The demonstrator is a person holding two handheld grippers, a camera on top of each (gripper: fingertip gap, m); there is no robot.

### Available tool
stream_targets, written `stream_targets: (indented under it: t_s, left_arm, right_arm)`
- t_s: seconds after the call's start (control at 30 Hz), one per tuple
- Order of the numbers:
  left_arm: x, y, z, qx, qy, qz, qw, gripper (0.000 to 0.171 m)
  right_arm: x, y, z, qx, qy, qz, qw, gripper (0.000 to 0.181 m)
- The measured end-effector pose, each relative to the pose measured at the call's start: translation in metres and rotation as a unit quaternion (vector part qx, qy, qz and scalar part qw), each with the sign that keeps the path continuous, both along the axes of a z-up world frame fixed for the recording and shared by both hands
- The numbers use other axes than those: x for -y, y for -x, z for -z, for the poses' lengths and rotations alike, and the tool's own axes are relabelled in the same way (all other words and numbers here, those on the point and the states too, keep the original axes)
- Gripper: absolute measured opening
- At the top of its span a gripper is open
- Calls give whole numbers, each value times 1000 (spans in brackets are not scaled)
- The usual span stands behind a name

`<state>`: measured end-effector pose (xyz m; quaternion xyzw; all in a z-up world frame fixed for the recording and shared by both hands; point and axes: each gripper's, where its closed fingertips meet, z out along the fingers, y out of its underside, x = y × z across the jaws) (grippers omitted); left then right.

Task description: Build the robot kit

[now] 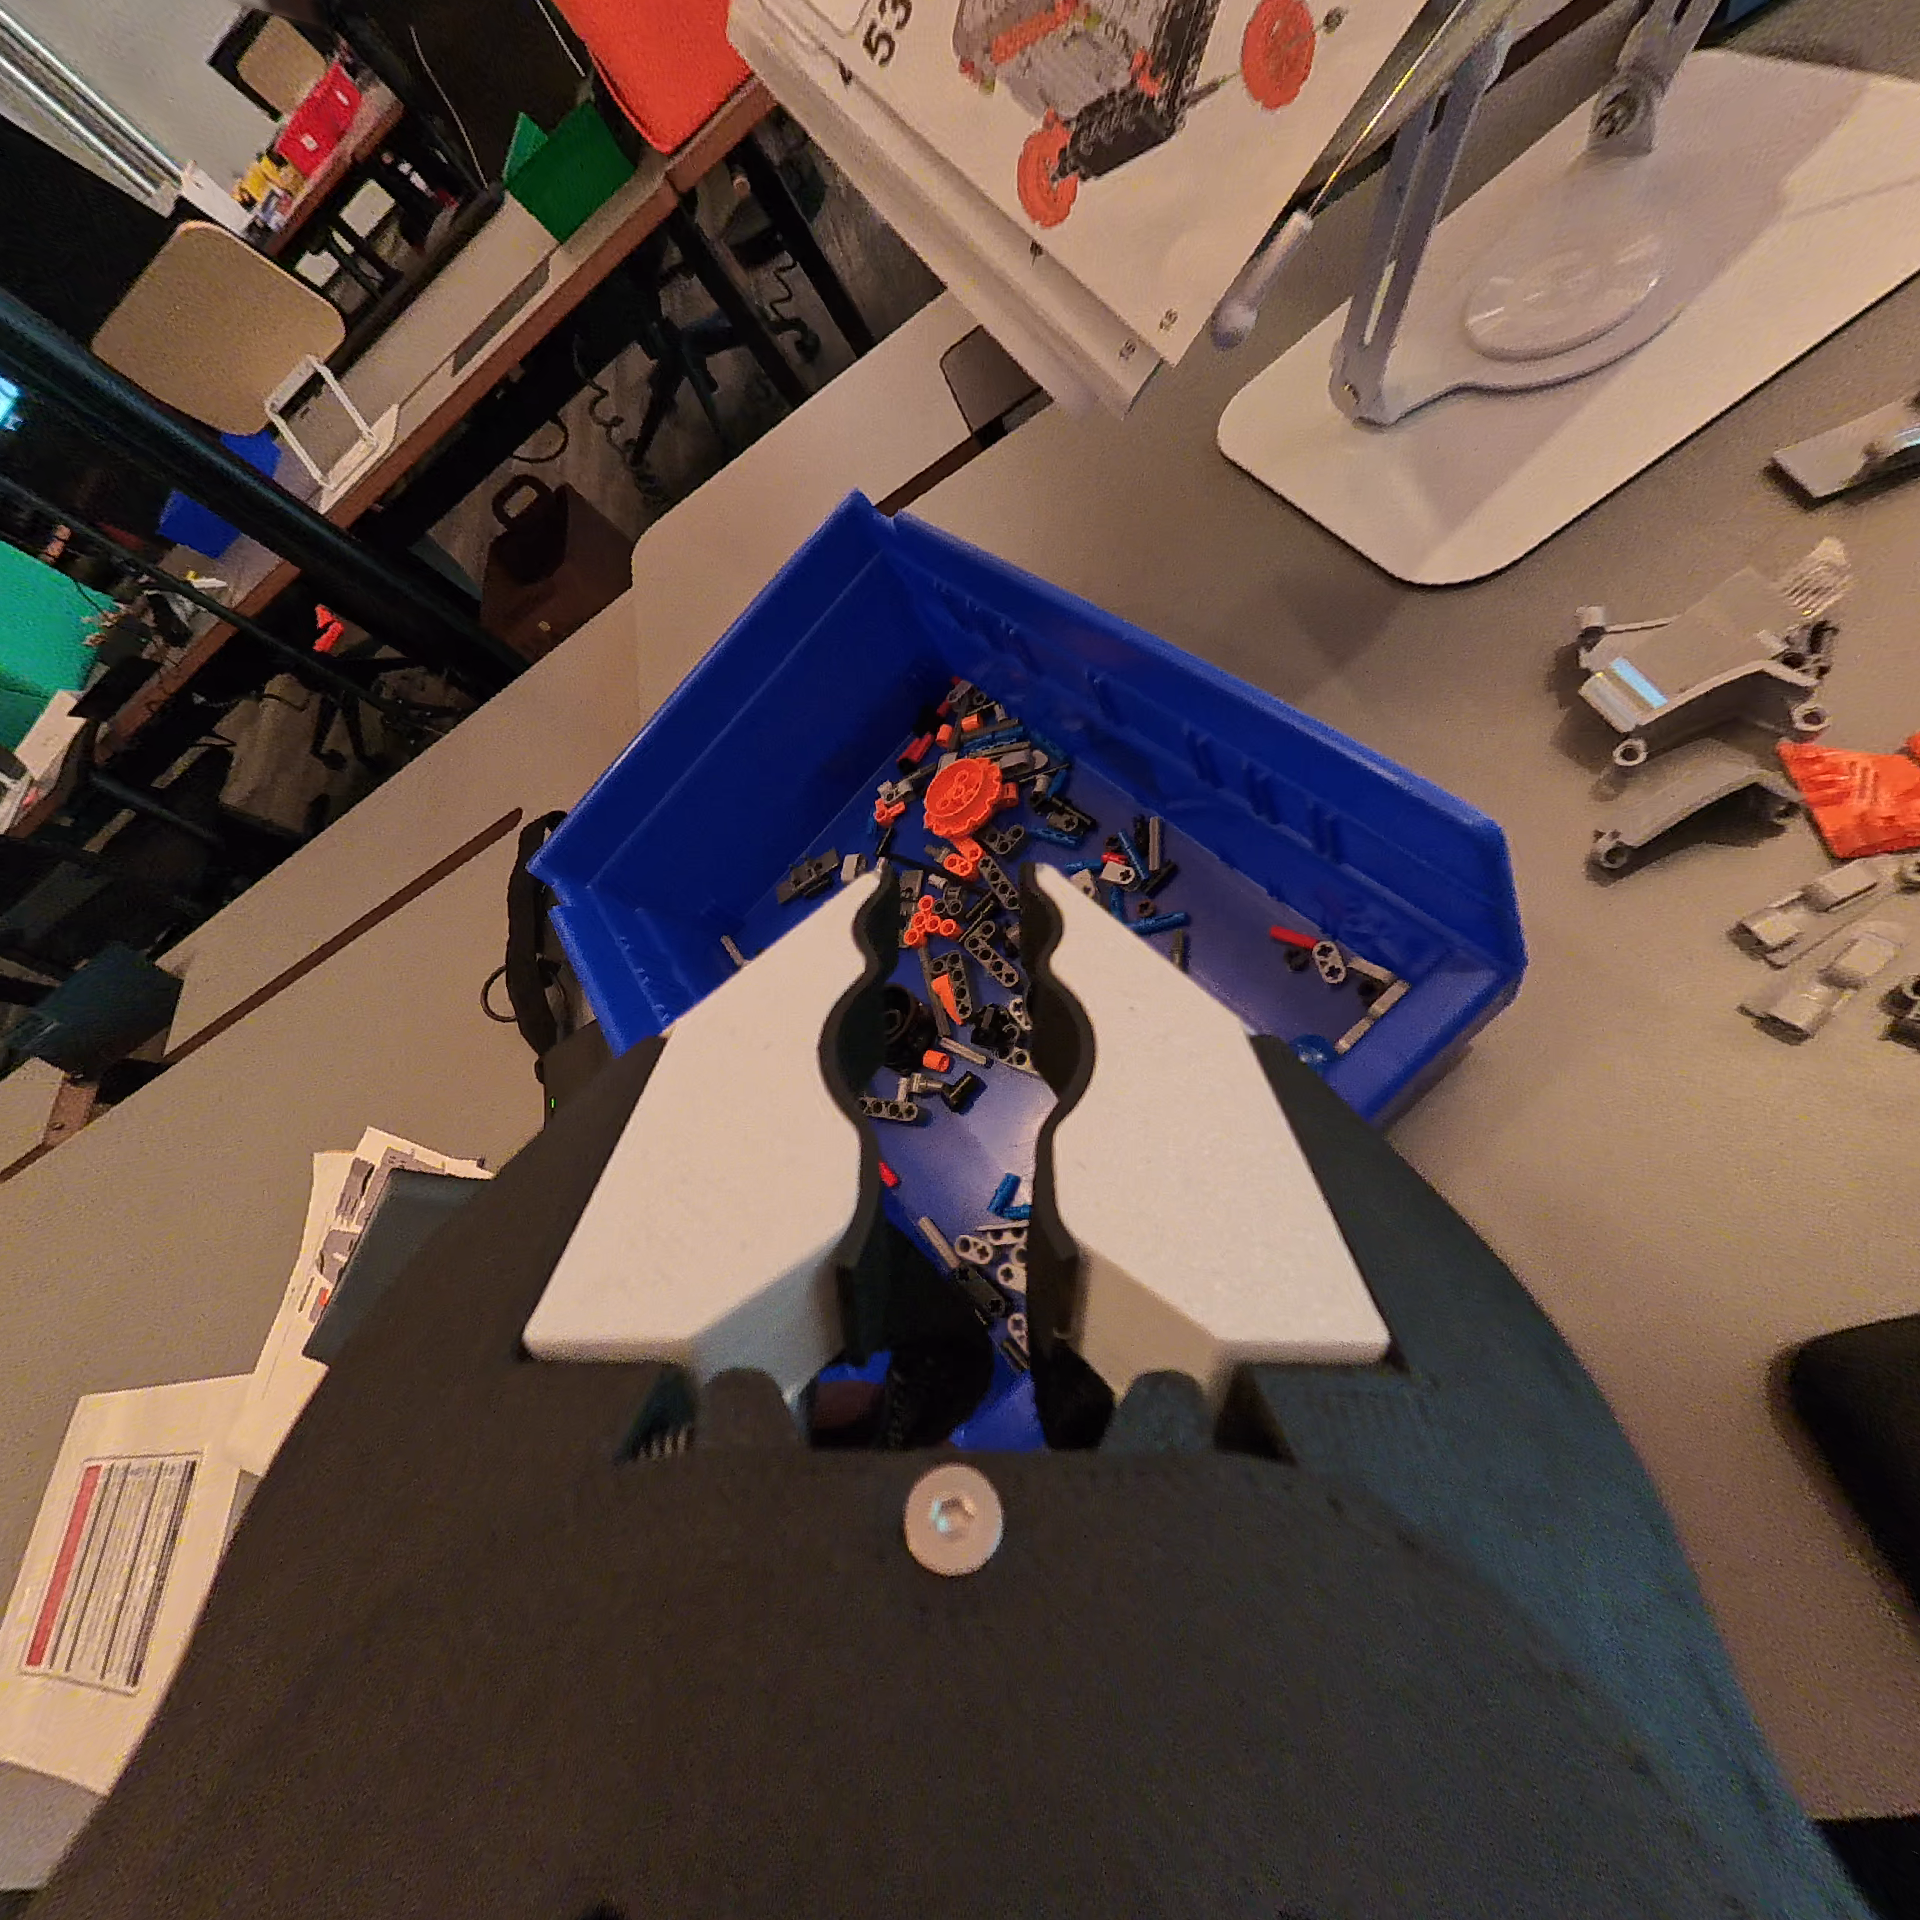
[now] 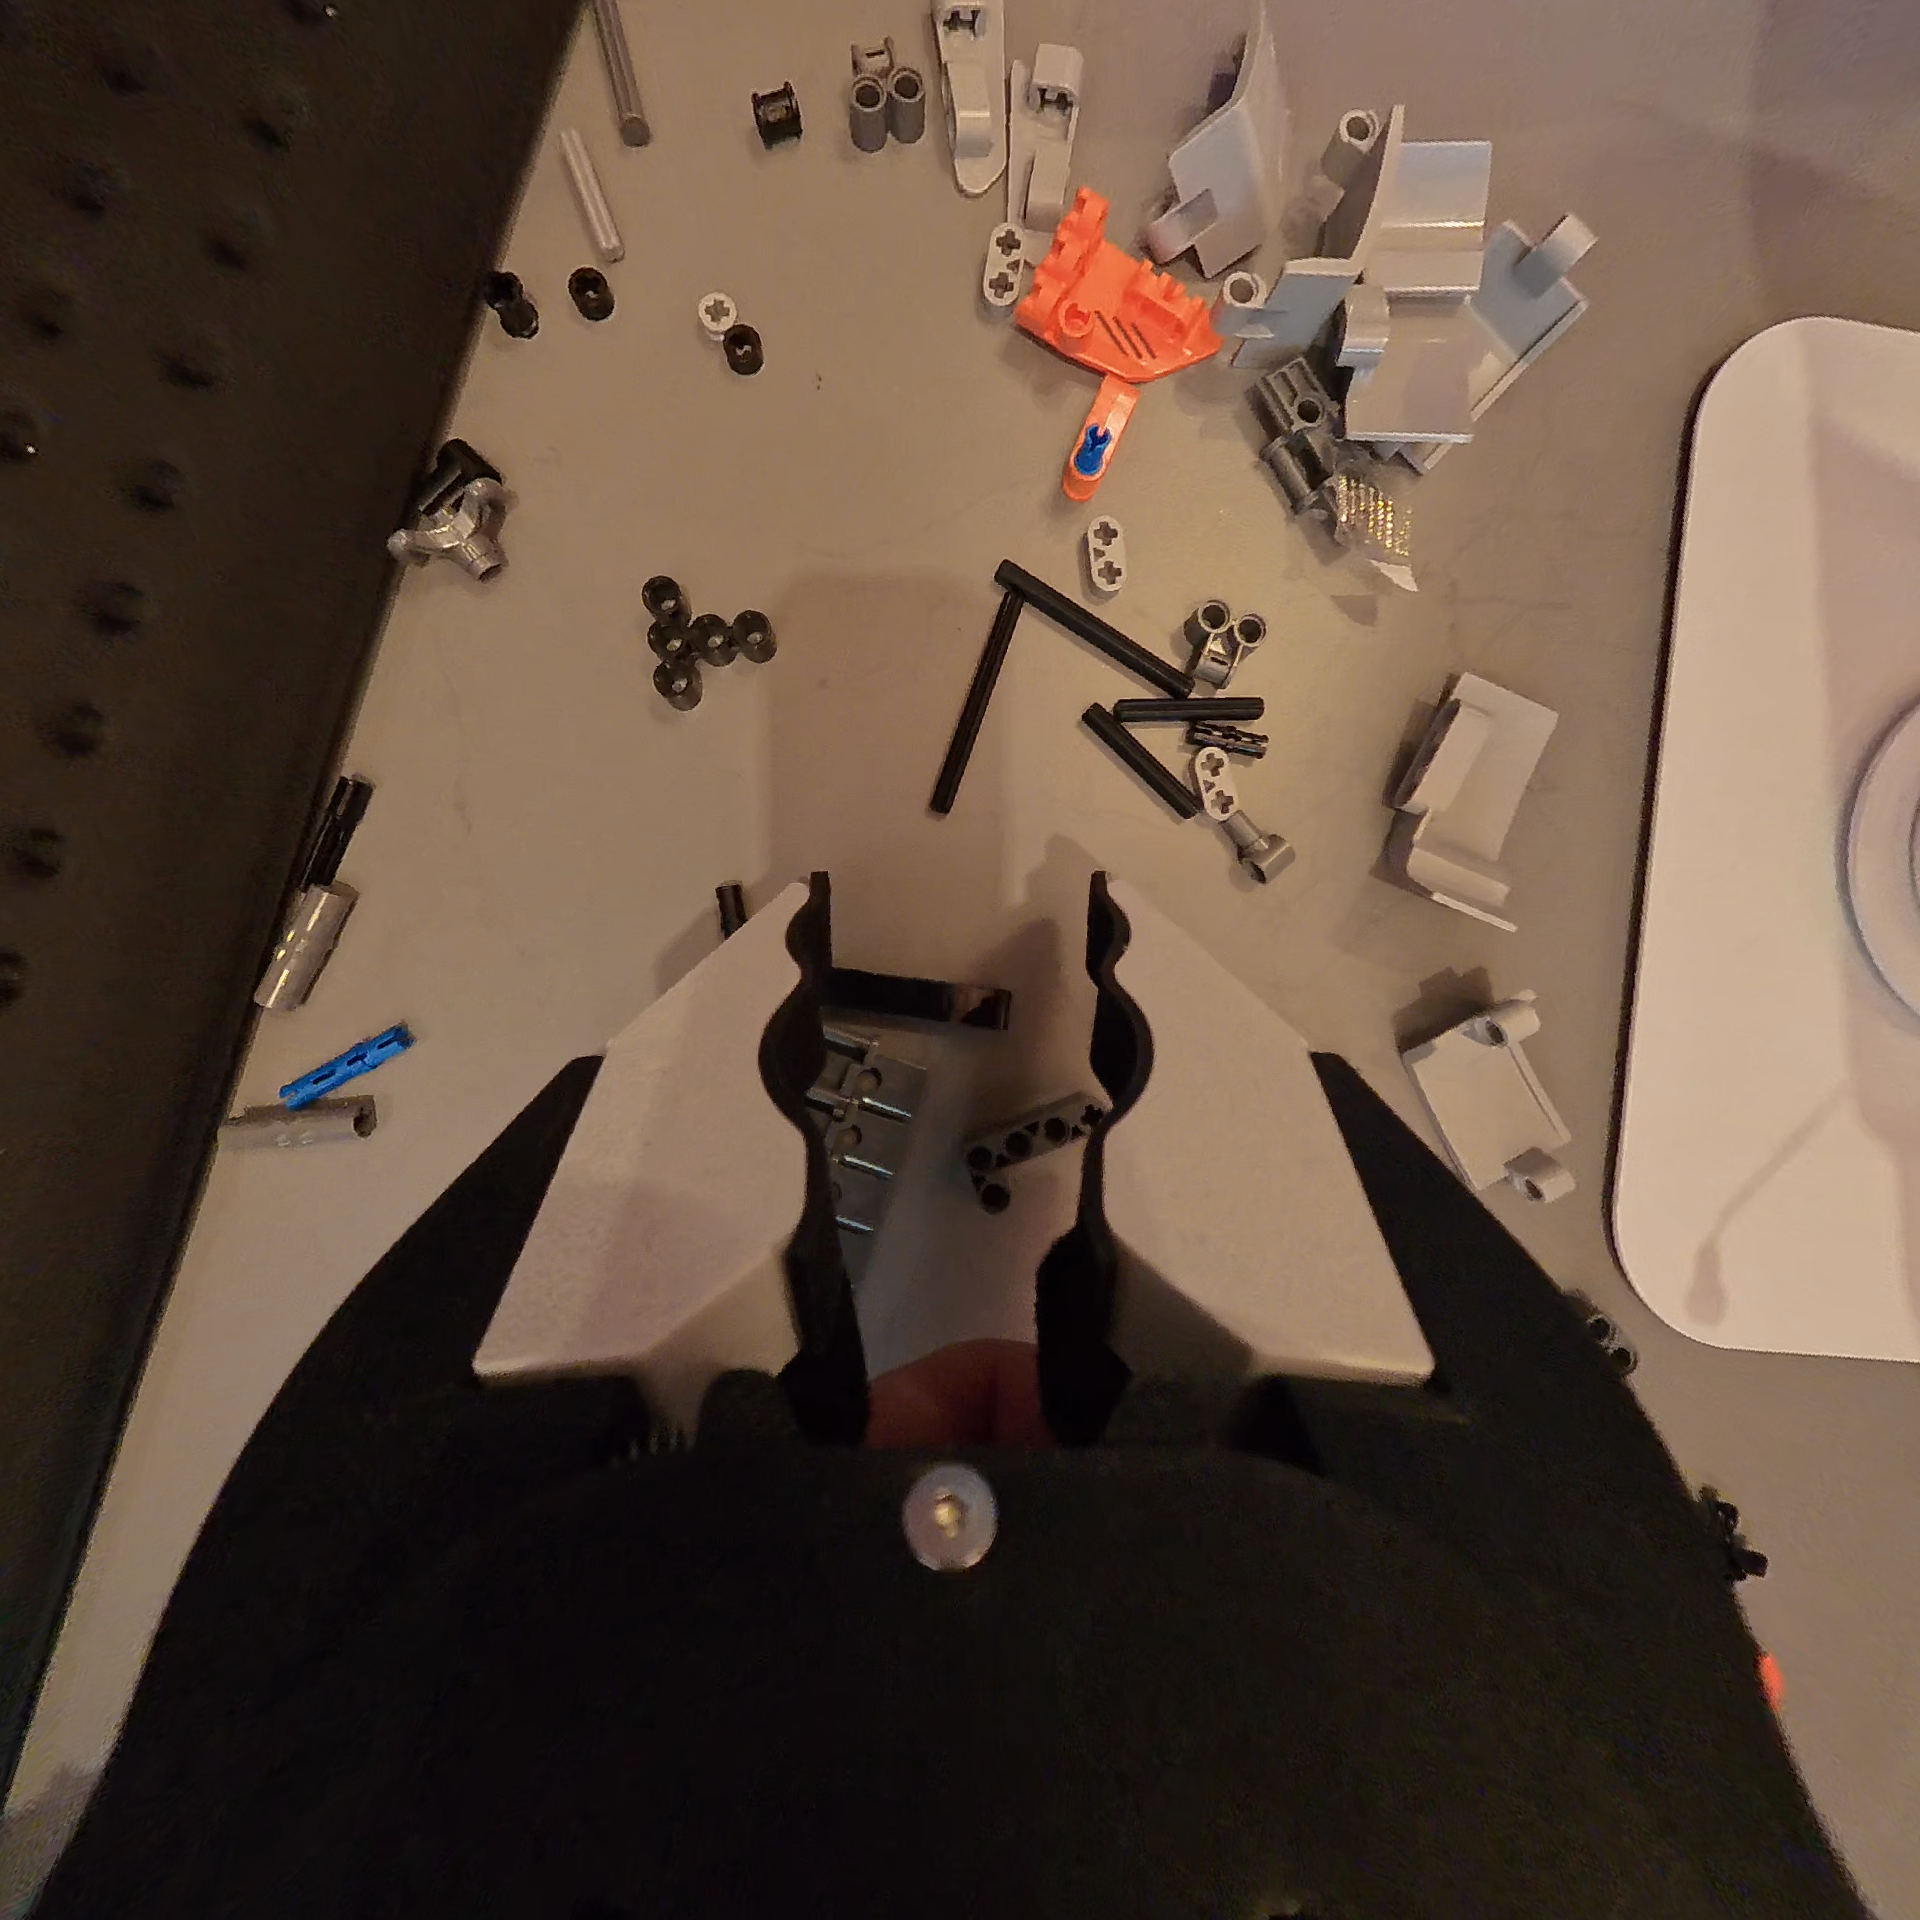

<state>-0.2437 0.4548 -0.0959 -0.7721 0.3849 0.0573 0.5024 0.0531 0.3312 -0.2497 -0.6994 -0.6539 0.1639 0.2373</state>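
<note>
In the left wrist view my left gripper (image 1: 958, 883) is open and empty, held above a blue plastic bin (image 1: 1049, 665). The bin holds several small black, grey, blue and orange building pieces, among them an orange gear (image 1: 966, 795). In the right wrist view my right gripper (image 2: 958, 894) is open and empty, low over the grey table (image 2: 852, 499). Between its fingers lie a grey pinned block (image 2: 873, 1101), a shiny black bar (image 2: 925, 1000) and a dark grey holed beam (image 2: 1023, 1138). Black axles (image 2: 1091, 629) lie just ahead.
An orange panel piece (image 2: 1117, 312) and grey panel pieces (image 2: 1392, 301) lie farther ahead. A black perforated board (image 2: 177, 436) borders the left. A white stand base (image 2: 1787, 831) sits right. An instruction booklet (image 1: 1049, 135) stands behind the bin. Papers (image 1: 114, 1558) lie left.
</note>
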Motion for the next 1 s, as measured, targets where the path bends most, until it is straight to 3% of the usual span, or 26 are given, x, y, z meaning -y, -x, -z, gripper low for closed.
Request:
stream_targets:
  t_s: [0.87, 1.0]
  left_arm:
    - [-69, 47, 40, -97, 65, -65, 991, 14]
    - [-83, 32, 55, -92, 108, -41, 989, 14]
  right_arm:
    - [-3, -3, 11, -2, 20, 2, 1000, 45]
    - [-3, -3, 11, -6, 26, 4, 1000, 45]
